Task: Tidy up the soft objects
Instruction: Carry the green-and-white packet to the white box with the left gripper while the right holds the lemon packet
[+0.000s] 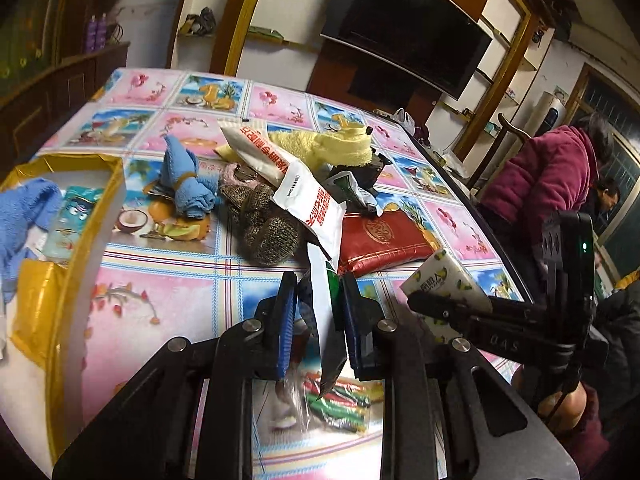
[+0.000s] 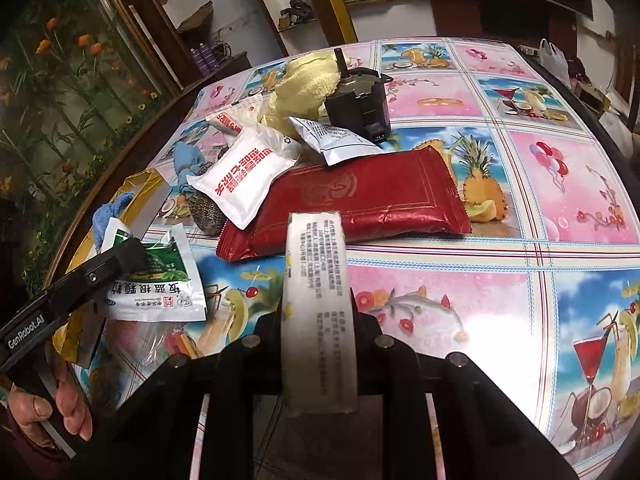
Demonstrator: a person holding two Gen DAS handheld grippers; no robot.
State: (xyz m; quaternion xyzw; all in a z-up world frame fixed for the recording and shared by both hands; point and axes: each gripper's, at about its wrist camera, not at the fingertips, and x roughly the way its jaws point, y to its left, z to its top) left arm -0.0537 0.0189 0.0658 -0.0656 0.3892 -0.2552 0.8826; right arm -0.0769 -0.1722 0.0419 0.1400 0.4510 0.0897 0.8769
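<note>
My left gripper [image 1: 318, 312] is shut on a white and green sachet [image 1: 326, 308], held above the table; it also shows in the right wrist view [image 2: 160, 284]. My right gripper [image 2: 316, 304] is shut on a white tissue pack [image 2: 316, 300] with lemon print, seen in the left wrist view [image 1: 444, 284]. On the table lie a red pouch [image 2: 352, 204], white packets with red print [image 2: 244, 176], a yellow towel [image 1: 328, 144], a rolled blue cloth [image 1: 188, 184] and a brown knit item [image 1: 264, 228].
A gold-rimmed box [image 1: 76, 248] at the left holds a blue towel [image 1: 24, 212], a small packet and a yellow pouch. A black motor-like part [image 2: 360, 100] stands by the yellow towel. A clear bag of sweets [image 1: 332, 400] lies under the left gripper. People sit at the right.
</note>
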